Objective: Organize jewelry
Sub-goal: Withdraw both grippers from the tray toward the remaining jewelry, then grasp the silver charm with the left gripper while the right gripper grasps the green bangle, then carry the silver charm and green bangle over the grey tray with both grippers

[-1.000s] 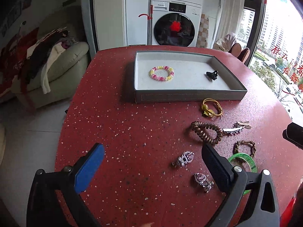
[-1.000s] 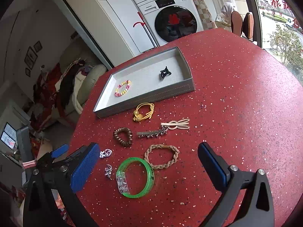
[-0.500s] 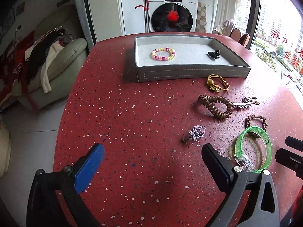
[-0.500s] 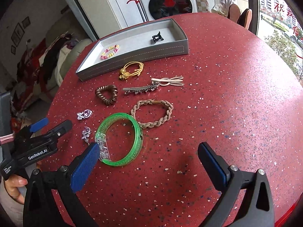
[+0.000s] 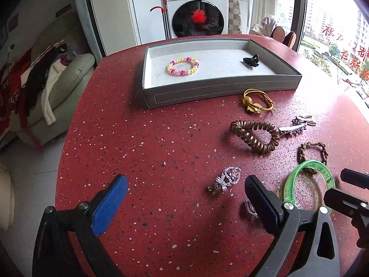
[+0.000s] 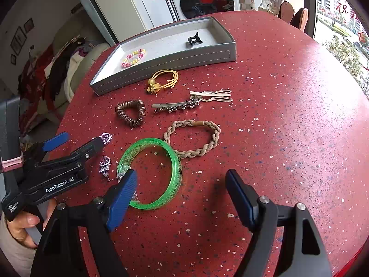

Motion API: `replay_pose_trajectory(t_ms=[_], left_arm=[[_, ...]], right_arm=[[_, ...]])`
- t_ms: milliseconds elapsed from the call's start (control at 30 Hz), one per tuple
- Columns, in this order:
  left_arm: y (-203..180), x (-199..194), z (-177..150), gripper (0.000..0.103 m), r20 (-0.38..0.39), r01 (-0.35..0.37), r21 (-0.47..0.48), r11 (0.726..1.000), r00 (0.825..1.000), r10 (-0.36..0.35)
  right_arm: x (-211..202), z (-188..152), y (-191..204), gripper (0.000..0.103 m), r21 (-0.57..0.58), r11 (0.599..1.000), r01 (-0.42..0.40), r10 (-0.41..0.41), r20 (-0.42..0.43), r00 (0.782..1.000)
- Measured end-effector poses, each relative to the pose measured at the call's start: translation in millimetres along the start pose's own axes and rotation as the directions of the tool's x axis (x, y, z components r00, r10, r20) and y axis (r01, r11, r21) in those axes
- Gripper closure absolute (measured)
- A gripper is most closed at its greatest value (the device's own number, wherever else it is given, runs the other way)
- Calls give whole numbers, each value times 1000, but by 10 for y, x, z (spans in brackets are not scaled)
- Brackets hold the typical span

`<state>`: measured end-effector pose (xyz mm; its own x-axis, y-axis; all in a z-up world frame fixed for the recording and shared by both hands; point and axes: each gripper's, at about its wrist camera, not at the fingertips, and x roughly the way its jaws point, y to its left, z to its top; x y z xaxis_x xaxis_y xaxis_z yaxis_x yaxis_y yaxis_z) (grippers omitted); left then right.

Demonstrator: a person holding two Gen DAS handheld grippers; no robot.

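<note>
A grey tray (image 5: 207, 93) (image 6: 161, 60) at the back of the red table holds a pink-yellow bead bracelet (image 5: 182, 66) and a black claw clip (image 5: 251, 60). Loose on the table lie a yellow hair tie (image 6: 162, 83), a brown coil tie (image 6: 130, 112), two metal clips (image 6: 175, 106), a braided bracelet (image 6: 192, 141), a green bangle (image 6: 151, 173) and two crystal brooches (image 5: 227, 177) (image 6: 105, 163). My left gripper (image 5: 184, 195) is open, low near the brooches. My right gripper (image 6: 181, 188) is open, its left finger over the bangle's near rim.
The table edge curves close on the left and right. A sofa with clothes (image 5: 46, 87) stands left of the table, a washing machine (image 5: 198, 20) behind it. Chairs (image 6: 293, 13) stand at the far right by the window.
Both grippers have dropped lower and moved forward toward the jewelry. The right gripper has closed in on the green bangle. Both stay open.
</note>
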<state>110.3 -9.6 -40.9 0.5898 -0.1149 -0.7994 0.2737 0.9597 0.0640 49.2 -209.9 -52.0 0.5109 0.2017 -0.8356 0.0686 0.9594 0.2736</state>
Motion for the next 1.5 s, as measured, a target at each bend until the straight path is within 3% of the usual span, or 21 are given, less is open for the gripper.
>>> replay_pose_trajectory(t_ms=[300, 433, 533, 600, 700, 767, 1067, 1500], left_arm=[[-70, 75, -1, 5, -24, 1, 37, 999, 1000, 0], [-109, 56, -1, 15, -22, 21, 54, 998, 1000, -19], [-165, 33, -3, 28, -17, 38, 74, 997, 999, -37], [-198, 20, -4, 46, -16, 56, 86, 995, 998, -55], [-222, 4, -8, 69, -17, 81, 99, 992, 997, -79], [-216, -3, -10, 70, -17, 86, 99, 991, 996, -84], [29, -131, -6, 70, 4, 167, -7, 986, 986, -167], [209, -334, 163, 70, 43, 184, -80, 980, 983, -181]], right_arm=[[95, -25, 228, 28, -109, 990, 86, -87, -4, 996], [105, -64, 303, 39, -176, 974, 141, -142, 10, 990], [104, -83, 334, 54, -197, 969, 151, -150, 18, 988], [95, -89, 335, 62, -206, 967, 153, -152, 21, 988], [69, -101, 300, 87, -200, 970, 142, -139, 30, 990], [53, -90, 238, 95, -171, 978, 118, -115, 29, 993], [-75, -47, 11, 95, -73, 997, 8, -5, 53, 999], [-207, 224, -96, 95, -13, 996, -83, 84, 86, 993]])
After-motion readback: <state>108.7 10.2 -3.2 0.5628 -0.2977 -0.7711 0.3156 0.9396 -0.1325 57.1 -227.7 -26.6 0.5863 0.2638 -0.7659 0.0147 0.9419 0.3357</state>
